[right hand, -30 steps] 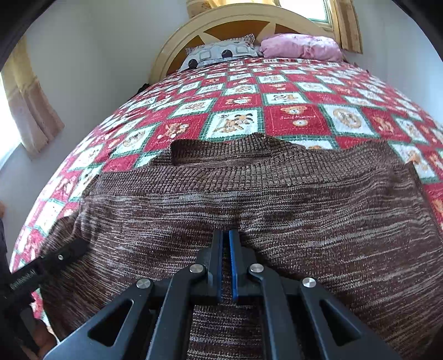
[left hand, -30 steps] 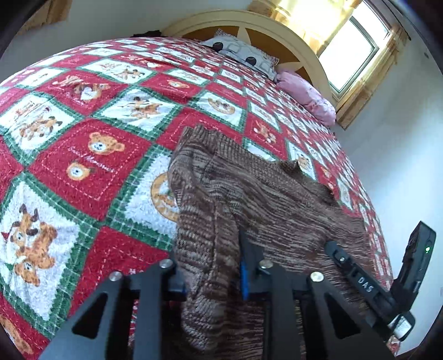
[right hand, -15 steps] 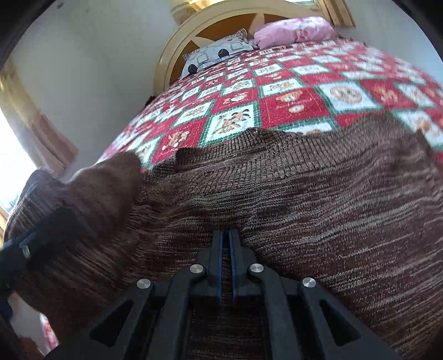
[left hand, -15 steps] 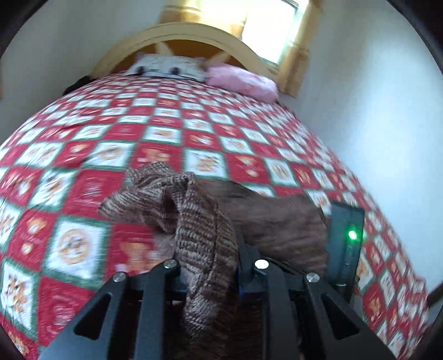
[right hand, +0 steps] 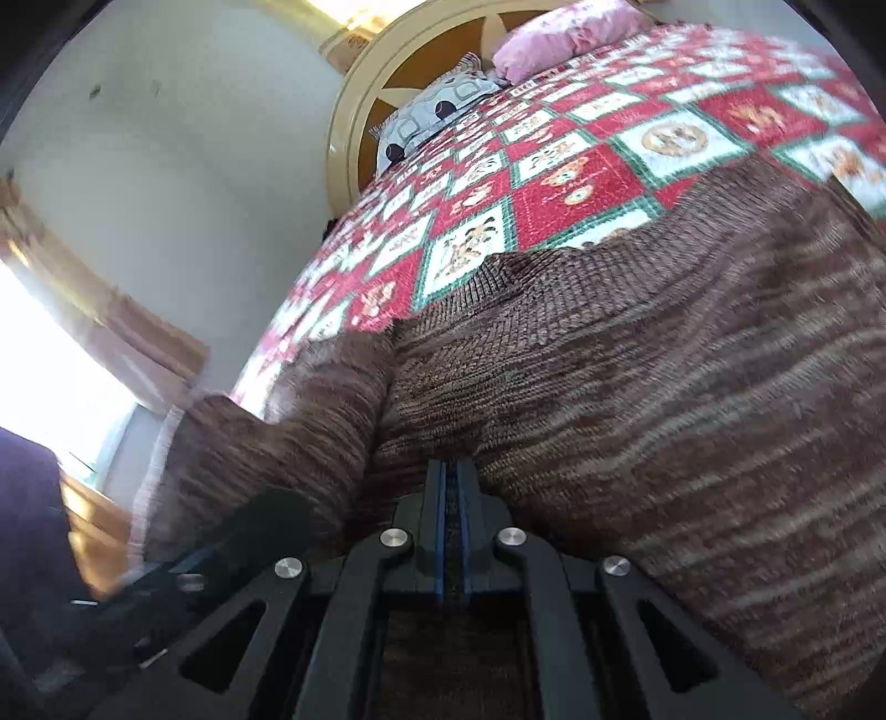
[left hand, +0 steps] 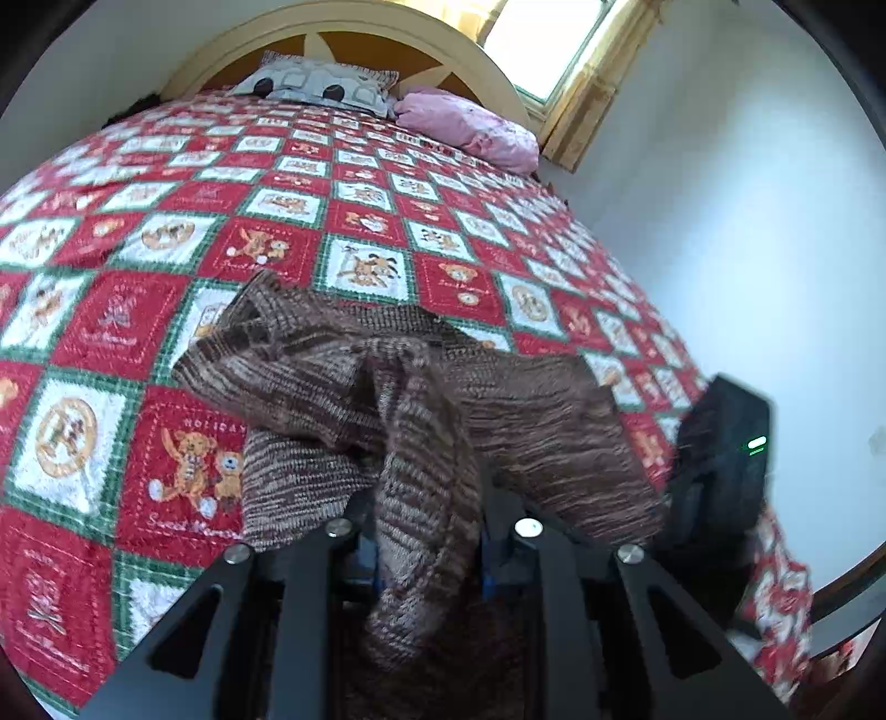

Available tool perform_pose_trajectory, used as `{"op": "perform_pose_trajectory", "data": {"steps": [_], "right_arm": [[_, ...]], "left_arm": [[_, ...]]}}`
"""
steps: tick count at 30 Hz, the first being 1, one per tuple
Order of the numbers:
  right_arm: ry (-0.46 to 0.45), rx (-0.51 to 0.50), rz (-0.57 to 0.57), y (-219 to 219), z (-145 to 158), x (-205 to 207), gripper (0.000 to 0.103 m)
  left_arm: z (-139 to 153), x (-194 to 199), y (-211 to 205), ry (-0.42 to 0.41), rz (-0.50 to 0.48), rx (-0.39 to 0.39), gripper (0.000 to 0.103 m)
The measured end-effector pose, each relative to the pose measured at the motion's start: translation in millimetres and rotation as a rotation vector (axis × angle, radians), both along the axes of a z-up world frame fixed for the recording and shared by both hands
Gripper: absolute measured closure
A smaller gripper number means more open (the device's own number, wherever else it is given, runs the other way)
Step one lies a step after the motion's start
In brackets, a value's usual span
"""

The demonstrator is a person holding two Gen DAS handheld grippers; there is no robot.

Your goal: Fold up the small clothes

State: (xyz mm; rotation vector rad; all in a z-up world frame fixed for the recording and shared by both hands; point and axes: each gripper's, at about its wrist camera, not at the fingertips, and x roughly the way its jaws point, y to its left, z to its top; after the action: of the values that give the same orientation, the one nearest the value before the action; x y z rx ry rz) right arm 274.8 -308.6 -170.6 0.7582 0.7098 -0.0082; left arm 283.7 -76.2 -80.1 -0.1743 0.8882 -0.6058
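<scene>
A brown striped knit sweater [left hand: 542,410] lies on the quilt-covered bed. My left gripper [left hand: 429,493] has a thick bunched fold of it between its pads, lifted off the quilt and draped back over the sweater's body; its jaws are opening slightly while the fabric still fills them. In the right wrist view the sweater [right hand: 637,387] spreads wide. My right gripper [right hand: 453,471] is shut on its near edge, with only a thin layer of knit between the pads. The left gripper's dark body [right hand: 249,531] shows at lower left under the raised fold. The right gripper's body [left hand: 720,459] sits close on the right.
The red, white and green teddy-bear quilt [left hand: 166,332] covers the bed. A grey patterned pillow [left hand: 315,88] and a pink pillow [left hand: 465,122] lie by the arched headboard [left hand: 443,50]. A white wall [left hand: 747,249] runs along the bed's right side; a window [right hand: 50,354] is to the left.
My left gripper lifted the sweater's left side and carried it across toward the right gripper, bunching the knit. The right gripper kept its grip and rolled, tilting its view.
</scene>
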Motion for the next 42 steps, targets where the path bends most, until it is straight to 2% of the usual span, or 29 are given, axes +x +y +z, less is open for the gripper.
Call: {"op": "perform_pose_trajectory", "data": {"steps": [2, 4, 6, 7, 8, 9, 11, 14, 18, 21, 23, 25, 27, 30, 31, 32, 33, 35, 38, 42], "right_arm": [[-0.027, 0.012, -0.039, -9, 10, -17, 0.098], [-0.061, -0.002, -0.079, -18, 23, -36, 0.098], [-0.070, -0.042, -0.126, -26, 32, -53, 0.098], [-0.063, -0.056, -0.146, -29, 34, -60, 0.098], [-0.056, -0.062, -0.160, -32, 34, -65, 0.098], [-0.049, -0.061, -0.177, -36, 33, -72, 0.098], [-0.038, -0.047, -0.201, -42, 28, -86, 0.098], [-0.010, -0.026, -0.220, -45, 18, -100, 0.098], [-0.008, -0.008, -0.202, -43, 12, -113, 0.098], [-0.014, 0.013, -0.187, -42, 17, -119, 0.098], [-0.030, 0.043, -0.179, -41, 21, -120, 0.098], [-0.051, 0.102, -0.145, -39, 27, -113, 0.098], [-0.060, 0.128, -0.099, -36, 33, -107, 0.098], [-0.050, 0.115, -0.043, -33, 43, -91, 0.098], [-0.043, 0.091, -0.028, -32, 46, -84, 0.096], [-0.036, 0.063, -0.013, -31, 50, -77, 0.085], [-0.035, 0.042, -0.004, -31, 53, -69, 0.062], [-0.061, 0.018, -0.009, -31, 57, -54, 0.032], [-0.057, -0.038, -0.009, -36, 59, -28, 0.031], [0.041, -0.117, 0.036, -36, 40, 13, 0.031]], "left_arm": [[1, -3, -11, -0.019, -0.009, 0.024, 0.079], [-5, -7, -32, -0.033, -0.040, 0.095, 0.079], [-17, -12, -54, -0.041, -0.084, 0.203, 0.062], [-22, -16, -62, -0.048, -0.103, 0.242, 0.058], [-23, -23, -69, -0.084, -0.119, 0.272, 0.050], [-22, -32, -73, -0.118, -0.135, 0.292, 0.038], [-18, -45, -74, -0.128, -0.174, 0.296, 0.027], [-5, -61, -53, -0.113, -0.194, 0.250, 0.021], [11, -80, 5, -0.092, -0.200, 0.080, 0.004], [18, -90, 50, -0.149, -0.146, 0.019, 0.003], [18, -84, 77, -0.164, -0.059, 0.003, 0.002], [8, -67, 97, -0.105, 0.039, 0.004, 0.002], [-6, -50, 108, -0.032, 0.098, -0.027, 0.002], [-27, -35, 115, 0.034, 0.152, -0.069, 0.002], [-33, -33, 114, 0.048, 0.163, -0.079, 0.002], [-42, -32, 111, 0.064, 0.176, -0.089, 0.002], [-47, -33, 111, 0.071, 0.181, -0.088, 0.002], [-48, -40, 105, 0.024, 0.189, -0.053, 0.002], [-46, -44, 95, -0.001, 0.172, 0.022, 0.002], [-47, -43, 95, -0.005, 0.175, 0.047, 0.002]]}}
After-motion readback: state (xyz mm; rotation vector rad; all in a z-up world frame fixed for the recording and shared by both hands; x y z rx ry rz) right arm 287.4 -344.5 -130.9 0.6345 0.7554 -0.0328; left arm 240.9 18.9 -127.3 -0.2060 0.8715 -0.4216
